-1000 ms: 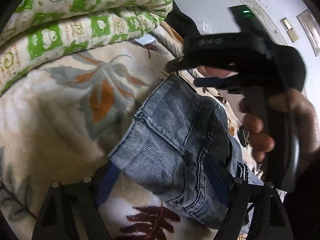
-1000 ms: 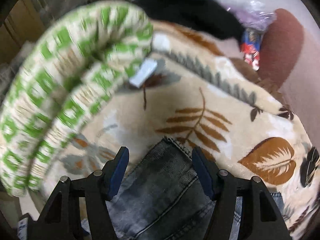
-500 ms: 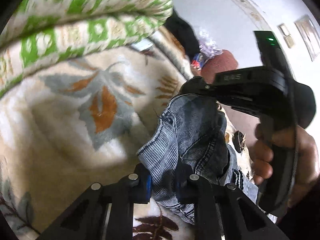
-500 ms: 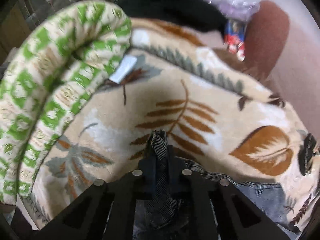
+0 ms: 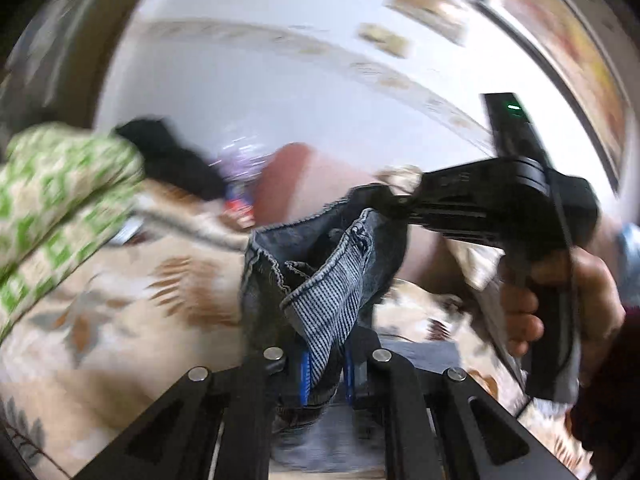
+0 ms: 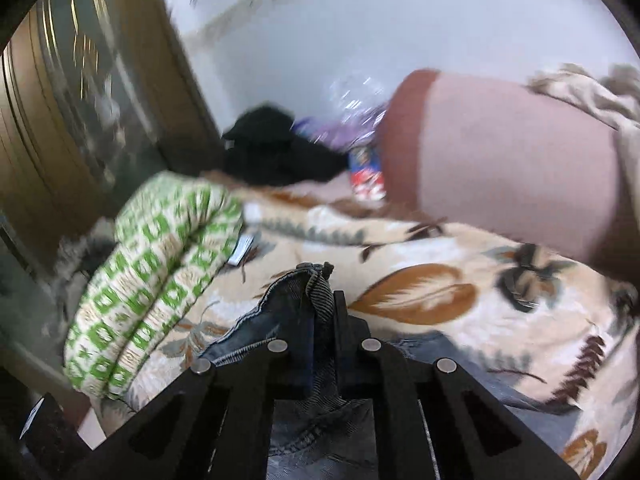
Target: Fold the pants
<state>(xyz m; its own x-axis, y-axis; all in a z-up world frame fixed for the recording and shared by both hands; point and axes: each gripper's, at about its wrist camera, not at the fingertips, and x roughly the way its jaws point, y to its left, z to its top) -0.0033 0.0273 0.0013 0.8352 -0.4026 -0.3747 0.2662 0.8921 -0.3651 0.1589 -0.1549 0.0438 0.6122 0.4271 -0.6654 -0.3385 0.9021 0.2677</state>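
Observation:
The pants are blue-grey denim, lifted off the leaf-print blanket. My left gripper is shut on one denim edge, which stands up between its blue pads. My right gripper is shut on another edge of the pants. In the left wrist view the right gripper's black body is held by a hand and pinches the cloth at upper right, so the denim hangs stretched between the two grippers.
A rolled green-and-white quilt lies on the left. A black garment, a plastic bag and a brown-pink bolster lie at the back against the white wall. A wooden cabinet stands far left.
Both grippers closed on the denim edges a second ago and have since risen, lifting the pants off the blanket. Both views now tilt up toward the wall.

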